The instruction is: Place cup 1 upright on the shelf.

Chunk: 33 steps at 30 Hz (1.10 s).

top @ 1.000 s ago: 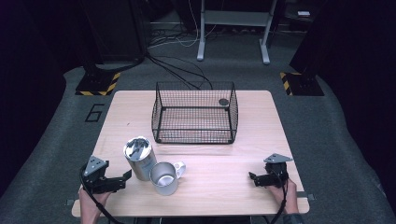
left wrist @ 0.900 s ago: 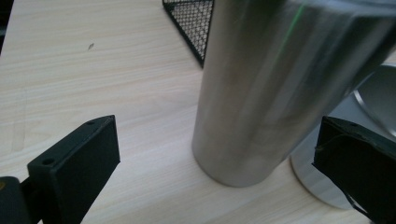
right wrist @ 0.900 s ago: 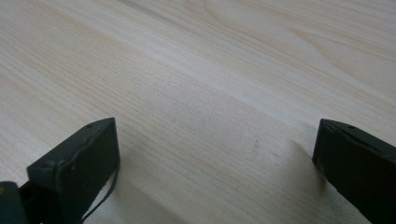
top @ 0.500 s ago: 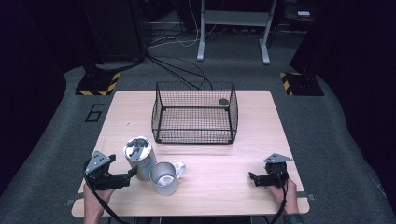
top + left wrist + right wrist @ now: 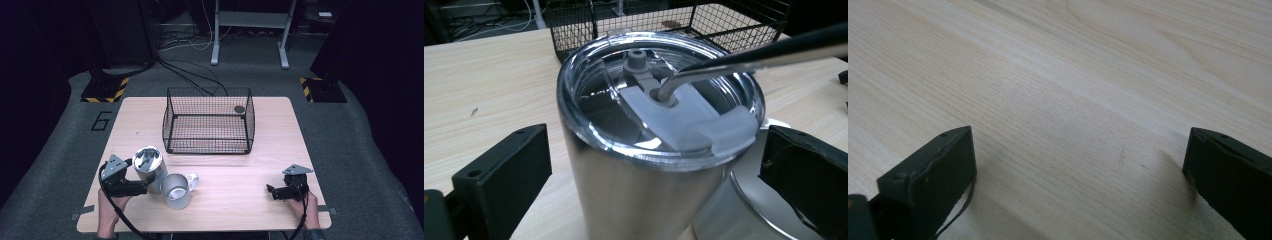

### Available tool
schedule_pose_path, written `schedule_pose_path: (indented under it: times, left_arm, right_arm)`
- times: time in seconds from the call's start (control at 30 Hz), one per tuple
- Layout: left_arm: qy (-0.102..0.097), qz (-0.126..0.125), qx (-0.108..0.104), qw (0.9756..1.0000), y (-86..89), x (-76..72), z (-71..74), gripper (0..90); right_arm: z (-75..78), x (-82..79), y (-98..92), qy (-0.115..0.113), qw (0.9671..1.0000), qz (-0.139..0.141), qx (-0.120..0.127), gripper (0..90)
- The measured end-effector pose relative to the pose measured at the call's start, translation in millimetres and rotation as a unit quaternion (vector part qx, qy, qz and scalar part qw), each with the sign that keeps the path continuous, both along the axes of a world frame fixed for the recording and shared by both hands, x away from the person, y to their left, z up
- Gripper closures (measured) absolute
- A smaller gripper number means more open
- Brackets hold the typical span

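A steel tumbler with a clear lid stands at the table's front left, and a metal straw pokes through the lid's grey slider. A steel mug with a handle stands against its right side. My left gripper is open, one jaw on either side of the tumbler, with a gap showing on both sides. The mug's rim shows by the right jaw. At the front right, my right gripper is open just above bare wood, with nothing between its jaws.
A black wire basket stands at the middle back of the table, with a small dark round thing in its far right corner. Cables trail from both grippers over the front edge. Dark floor surrounds the table.
My left gripper has crept forward and right toward the tumbler, bringing its jaws alongside it. The right gripper, tumbler and mug have stayed put.
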<state>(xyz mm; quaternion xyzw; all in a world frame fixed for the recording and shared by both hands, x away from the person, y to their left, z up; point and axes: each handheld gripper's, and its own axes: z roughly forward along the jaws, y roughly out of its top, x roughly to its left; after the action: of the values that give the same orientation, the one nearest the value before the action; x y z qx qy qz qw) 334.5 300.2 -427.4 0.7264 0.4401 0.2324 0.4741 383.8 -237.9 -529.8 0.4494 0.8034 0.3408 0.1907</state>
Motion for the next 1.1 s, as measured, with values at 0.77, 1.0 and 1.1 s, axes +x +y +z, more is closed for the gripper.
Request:
schedule_pose_path:
  times: [0.77, 1.0, 1.1]
  left_arm:
    - [-0.016, 0.009, 0.011, 0.9998, -13.1, 16.8, -6.3, 2.3]
    - [-0.023, 0.008, 0.013, 0.9996, -13.3, 16.2, -7.7, 3.0]
    - [-0.027, 0.007, 0.014, 0.9995, -13.1, 16.1, -8.1, 3.3]
  right_arm:
    - [0.0, -0.2, 0.1, 0.0, 1.0, 0.0, 0.0, 0.2]
    - [0.0, 0.2, 0.1, 0.0, 1.0, 0.0, 0.0, 0.0]
    - [-0.1, 1.0, -0.7, -0.001, 1.0, 0.005, 0.0, 0.0]
